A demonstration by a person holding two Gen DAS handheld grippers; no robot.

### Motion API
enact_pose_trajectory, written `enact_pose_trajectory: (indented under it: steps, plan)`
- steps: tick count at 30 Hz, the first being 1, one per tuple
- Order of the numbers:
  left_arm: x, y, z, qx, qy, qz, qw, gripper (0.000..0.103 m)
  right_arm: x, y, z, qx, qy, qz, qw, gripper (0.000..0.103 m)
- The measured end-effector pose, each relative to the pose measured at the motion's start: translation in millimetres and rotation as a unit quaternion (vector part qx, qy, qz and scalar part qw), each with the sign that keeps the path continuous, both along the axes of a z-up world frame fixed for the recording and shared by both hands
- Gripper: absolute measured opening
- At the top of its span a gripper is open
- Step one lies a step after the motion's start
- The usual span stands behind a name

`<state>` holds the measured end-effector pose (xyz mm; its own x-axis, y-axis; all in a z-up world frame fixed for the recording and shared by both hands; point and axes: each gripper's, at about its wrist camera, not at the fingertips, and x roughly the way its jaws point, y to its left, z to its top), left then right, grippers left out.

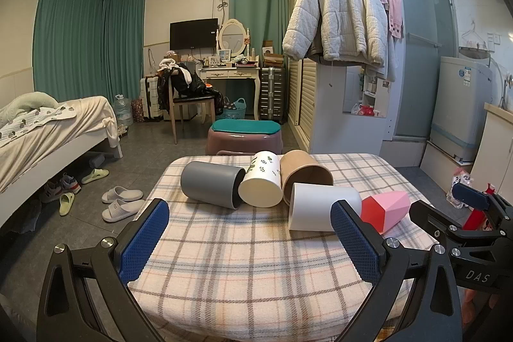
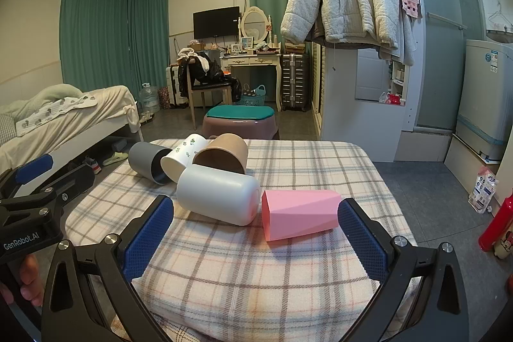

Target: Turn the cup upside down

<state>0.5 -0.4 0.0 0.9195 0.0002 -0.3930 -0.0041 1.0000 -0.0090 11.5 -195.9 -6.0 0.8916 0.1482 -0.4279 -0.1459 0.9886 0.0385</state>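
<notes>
Several cups lie on their sides on a plaid-covered table (image 1: pixel 243 262): a grey cup (image 1: pixel 210 183), a white cup with a leaf print (image 1: pixel 261 180), a brown cup (image 1: pixel 303 172), a plain white cup (image 1: pixel 320 207) and a pink faceted cup (image 1: pixel 389 209). They also show in the right wrist view: grey (image 2: pixel 146 161), leaf print (image 2: pixel 182 156), brown (image 2: pixel 224 154), white (image 2: pixel 218 194), pink (image 2: pixel 299 213). My left gripper (image 1: pixel 250 233) is open and empty, short of the cups. My right gripper (image 2: pixel 256 229) is open and empty, just before the pink and white cups.
A mauve stool with a green cushion (image 1: pixel 245 135) stands beyond the table. A bed (image 1: pixel 48 137) is at the left with slippers (image 1: pixel 120 202) on the floor. A wardrobe with a hung jacket (image 1: pixel 336 12) and a washing machine (image 1: pixel 461 108) are at the right. A red bottle (image 2: pixel 497 225) stands at the right.
</notes>
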Motion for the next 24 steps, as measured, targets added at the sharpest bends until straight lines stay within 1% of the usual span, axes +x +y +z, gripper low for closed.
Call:
enact_pose_trajectory:
  steps: [21,24]
  plan:
    - [0.3,0.2,-0.1,0.0,0.0,-0.001,1.0,0.103,4.0,0.2,-0.5,0.0,0.002,0.0,1.0,0.103]
    - [3.0,5.5,-8.6,-0.001,0.001,0.001,1.0,0.103,2.7,1.4,-3.1,-0.001,0.004,0.001,1.0,0.103]
